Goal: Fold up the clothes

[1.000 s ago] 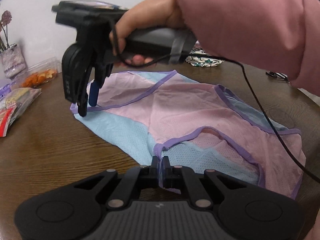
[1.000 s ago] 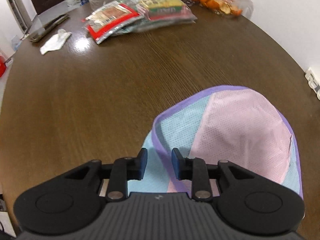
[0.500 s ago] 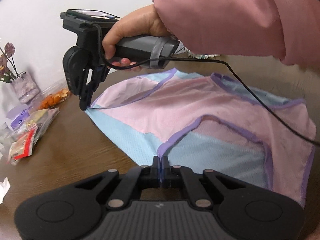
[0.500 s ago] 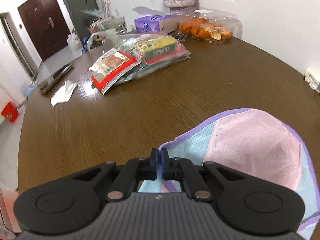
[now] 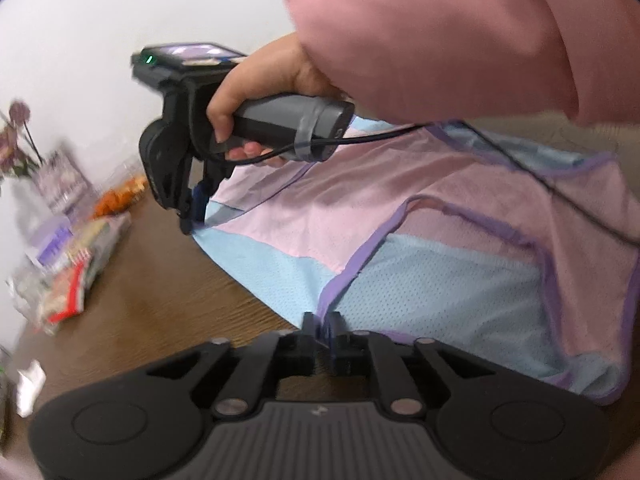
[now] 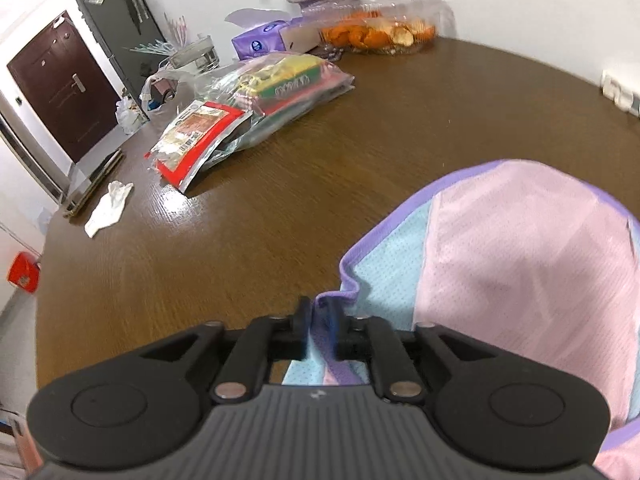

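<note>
A pink and light-blue mesh garment (image 5: 400, 208) with purple hems lies spread on the brown wooden table (image 5: 160, 280). My left gripper (image 5: 323, 326) is at its near edge. Its jaws are opening, and the purple hem hangs loosely in the narrow gap between them. My right gripper (image 5: 188, 222), held by a hand in a pink sleeve (image 5: 440, 32), points down at the garment's far left corner. In the right wrist view the right gripper (image 6: 322, 320) is opening too, with the garment (image 6: 520, 260) corner lying slack between its fingers.
Snack bags (image 6: 248, 112), a purple tissue box (image 6: 264, 38), a clear tub of orange peel (image 6: 376, 28) and a crumpled tissue (image 6: 108, 208) sit on the table's far side. The right gripper's black cable (image 5: 520, 160) trails across the garment. Bare wood (image 6: 280, 220) lies between.
Half a second ago both grippers were shut on the purple hem. Now both pairs of jaws stand slightly apart. A second ago the right jaws were apart around the corner.
</note>
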A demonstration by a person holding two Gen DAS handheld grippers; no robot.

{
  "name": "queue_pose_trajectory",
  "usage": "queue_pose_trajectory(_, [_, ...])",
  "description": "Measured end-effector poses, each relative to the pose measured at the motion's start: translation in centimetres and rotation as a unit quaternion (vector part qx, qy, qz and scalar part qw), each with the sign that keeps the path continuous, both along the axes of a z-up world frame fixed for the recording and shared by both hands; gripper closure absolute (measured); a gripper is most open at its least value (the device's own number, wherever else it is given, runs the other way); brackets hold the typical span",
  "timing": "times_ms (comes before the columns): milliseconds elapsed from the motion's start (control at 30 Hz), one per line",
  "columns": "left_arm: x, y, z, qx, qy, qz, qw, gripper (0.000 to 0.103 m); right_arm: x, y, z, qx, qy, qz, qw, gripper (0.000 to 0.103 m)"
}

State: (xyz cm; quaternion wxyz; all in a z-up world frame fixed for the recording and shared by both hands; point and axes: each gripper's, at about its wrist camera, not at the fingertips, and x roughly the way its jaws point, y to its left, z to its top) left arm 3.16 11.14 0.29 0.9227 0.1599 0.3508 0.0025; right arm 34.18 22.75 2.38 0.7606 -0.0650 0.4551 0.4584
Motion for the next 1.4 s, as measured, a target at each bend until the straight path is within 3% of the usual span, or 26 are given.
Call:
queue_pose_trajectory(67, [-0.3,1.3,1.1,-0.052,-0.007,0.008,0.9986,0.052,0.1,-0.9,1.3,0.022,-0.001,-0.010,1.000,0.050])
queue_pose_trajectory(267, [-0.5,5.5,3.9,-0.165,-0.049,0.046,0.9840,0.050,-0.3,-7.6,8.3,0.113,-0.011,-0.062,0.992,0.045])
queue_pose_trajectory(367, [0.8,6.2,4.1,-0.177,-0.056,0.055,0.9811,0.059,-1.4,-12.0,11.4,0.134,-0.028,-0.080,0.987,0.045])
queue_pose_trajectory(467, [2.4,5.7,3.4,-0.187,-0.038,0.037,0.9808,0.090,-3.5,-17.2,13.2,0.126,-0.067,-0.077,0.987,0.045])
queue_pose_trajectory(500, [2.8,5.3,3.1,-0.186,-0.030,0.031,0.9816,0.097,-4.5,-19.0,13.6,0.120,-0.081,-0.072,0.987,0.045])
queue_pose_trajectory(667, [4.1,3.5,1.0,-0.127,0.004,0.028,0.9915,0.097,-8.8,-26.2,11.1,0.012,-0.130,-0.056,0.990,0.045])
queue_pose_trajectory(767, [4.5,3.5,0.1,-0.112,0.019,0.043,0.9926,0.094,-10.9,-30.1,7.7,-0.035,-0.125,-0.049,0.990,0.046])
queue_pose_trajectory(833, [4.2,3.4,0.7,-0.132,0.013,0.043,0.9902,0.090,-12.0,-32.0,5.9,-0.034,-0.106,-0.051,0.992,0.048])
queue_pose_trajectory(967, [4.1,1.7,2.7,-0.185,0.001,-0.007,0.9828,0.072,-14.2,-35.3,3.3,-0.007,-0.069,-0.050,0.996,0.062])
queue_pose_trajectory(1033, [4.7,-0.1,2.9,-0.169,0.008,-0.031,0.9852,0.072,-15.2,-35.9,2.7,0.005,-0.058,-0.047,0.997,0.063])
queue_pose_trajectory(1133, [6.0,-2.9,2.1,-0.106,0.027,-0.054,0.9925,0.072,-16.4,-36.3,1.7,0.015,-0.045,-0.040,0.998,0.063])
queue_pose_trajectory(1300, [8.0,-4.9,0.4,-0.023,0.047,-0.068,0.9963,0.073,-17.1,-36.7,0.0,0.013,-0.029,-0.032,0.999,0.063])
queue_pose_trajectory(1333, [8.2,-5.2,0.1,-0.006,0.046,-0.071,0.9964,0.076,-17.1,-36.7,-0.3,0.014,-0.027,-0.030,0.999,0.063])
queue_pose_trajectory(1367, [8.4,-5.4,-0.1,0.011,0.046,-0.073,0.9962,0.099,-17.2,-36.7,-0.5,0.016,-0.025,-0.028,0.999,0.063])
queue_pose_trajectory(1400, [8.4,-5.5,-0.2,0.021,0.045,-0.075,0.9960,0.103,-17.2,-36.8,-0.6,0.019,-0.022,-0.026,0.999,0.063])
